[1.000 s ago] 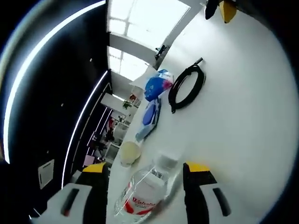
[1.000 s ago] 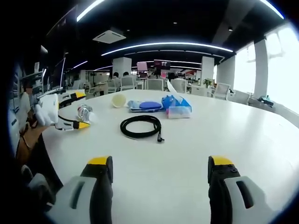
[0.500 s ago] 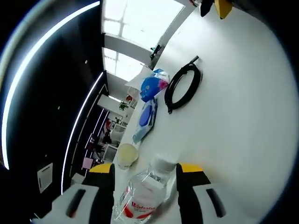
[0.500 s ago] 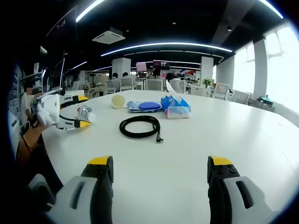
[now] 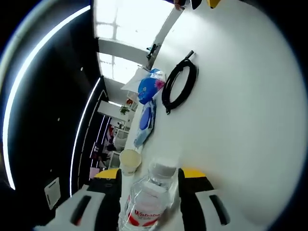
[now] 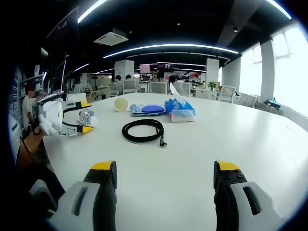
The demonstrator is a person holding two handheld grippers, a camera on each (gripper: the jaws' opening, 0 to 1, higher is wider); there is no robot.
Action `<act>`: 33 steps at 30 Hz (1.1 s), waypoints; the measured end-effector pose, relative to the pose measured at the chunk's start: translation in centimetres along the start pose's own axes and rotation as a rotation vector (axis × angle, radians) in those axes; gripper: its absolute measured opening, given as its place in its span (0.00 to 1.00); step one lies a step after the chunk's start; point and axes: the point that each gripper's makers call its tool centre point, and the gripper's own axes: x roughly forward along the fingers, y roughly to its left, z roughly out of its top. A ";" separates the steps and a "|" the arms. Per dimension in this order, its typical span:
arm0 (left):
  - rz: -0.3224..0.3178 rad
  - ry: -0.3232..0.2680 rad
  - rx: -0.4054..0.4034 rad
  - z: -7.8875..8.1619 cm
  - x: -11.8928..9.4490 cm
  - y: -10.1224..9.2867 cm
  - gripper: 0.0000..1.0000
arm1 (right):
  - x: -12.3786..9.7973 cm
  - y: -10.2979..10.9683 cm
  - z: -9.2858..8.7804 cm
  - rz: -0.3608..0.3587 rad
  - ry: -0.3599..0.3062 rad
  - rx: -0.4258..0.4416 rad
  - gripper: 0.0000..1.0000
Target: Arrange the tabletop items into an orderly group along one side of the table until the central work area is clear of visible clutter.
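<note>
The left claw (image 5: 148, 185) has its jaws closed against a water bottle (image 5: 147, 199) lying near the bench (image 5: 240, 120) edge, so I would carry it gently toward the cup (image 5: 130, 160), while the right claw (image 6: 164, 175) waits wide open and empty.

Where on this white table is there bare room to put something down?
The widest bare patch lies between the right hand-held gripper and the coiled black cable, running toward the windows. It is crowded beyond the cable: a blue tissue pack, a flat blue pouch and a pale yellow cup sit together. The left hand-held gripper holds a clear plastic bottle.
</note>
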 end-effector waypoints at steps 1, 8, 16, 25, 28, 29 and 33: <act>-0.005 0.001 0.001 0.0 0.0 -0.1 0.41 | 0.0 0.0 0.0 0.000 0.000 0.000 0.80; -0.038 -0.004 0.059 0.2 0.5 -0.9 0.31 | 0.1 -0.1 0.0 -0.001 0.000 0.001 0.80; -0.041 0.001 0.096 0.2 0.6 -1.0 0.27 | 0.1 -0.2 0.1 -0.003 -0.001 0.001 0.80; -0.049 -0.002 0.127 0.4 0.5 -1.2 0.24 | 0.2 0.2 0.2 0.012 -0.001 -0.008 0.79; -0.044 -0.002 0.169 0.5 0.5 -1.3 0.23 | 0.2 0.3 0.2 0.018 0.002 -0.012 0.79; -0.038 -0.001 0.183 0.5 0.5 -1.3 0.23 | 0.2 0.4 0.1 0.022 0.003 -0.010 0.79; -0.027 0.009 0.232 0.6 0.7 -1.4 0.22 | 0.2 0.4 0.0 0.021 0.007 -0.008 0.79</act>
